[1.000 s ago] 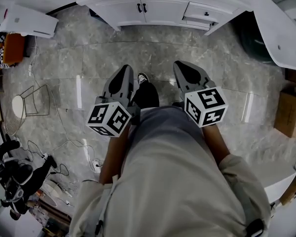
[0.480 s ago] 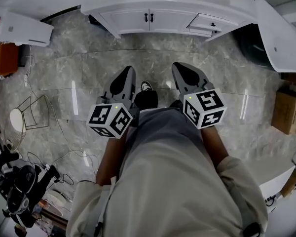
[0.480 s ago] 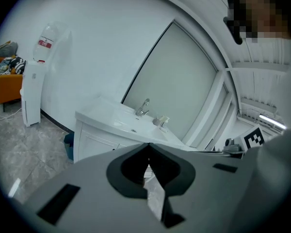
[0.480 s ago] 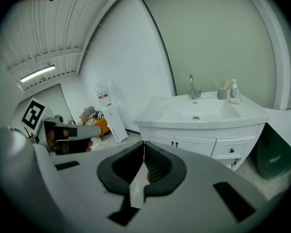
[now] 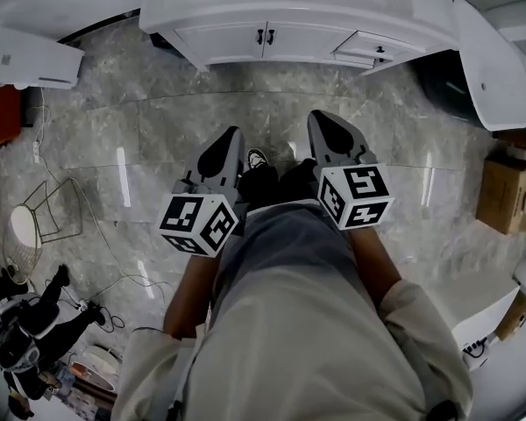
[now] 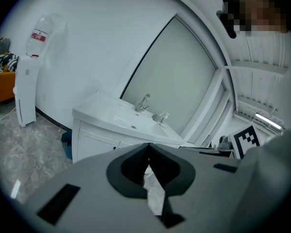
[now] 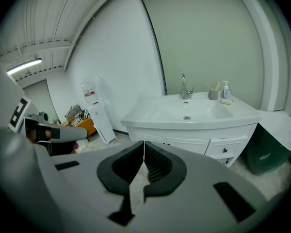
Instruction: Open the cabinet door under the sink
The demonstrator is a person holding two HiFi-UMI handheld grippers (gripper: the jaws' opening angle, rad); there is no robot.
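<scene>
At waist height, nearest us:
- Left gripper (image 6: 147, 146): jaws pressed together tip to tip, nothing between them.
- Right gripper (image 7: 144, 143): likewise closed and empty. It is level with the left one and pointed the same way.

Below them:
- One shoe (image 5: 255, 137), showing between the two gripper noses.
- Glossy grey marble floor (image 5: 149, 117), bare between us and the vanity.

Along the floor's far edge:
- White vanity (image 5: 245, 11), well apart from both grippers.
- Its two cabinet doors (image 5: 223, 39) under the sink (image 7: 186, 111), both shut.
- Two small dark knobs (image 5: 264, 35), side by side at the doors' meeting edges.
- A drawer (image 5: 368, 46) with its own knob, just right of the doors.
- A faucet (image 7: 184, 87) at the back of the basin.

Far left and far right:
- A water dispenser (image 6: 31, 72) stands at the left.
- A cardboard box (image 5: 504, 196) lies against the floor's right edge.

Risks we judge from here:
- The jaws are closed and must part before a knob can be taken; if they arrive closed they would only bump the door face.
- The paired knobs sit so close that a wide-open jaw could straddle both or clip the neighbouring one.
- The knobs look small and smooth, so a shallow pinch may slip off as we pull.
- The drawer knob could be mistaken for a door knob.
- The door swings out towards us, so standing too close would block it against our legs.
</scene>
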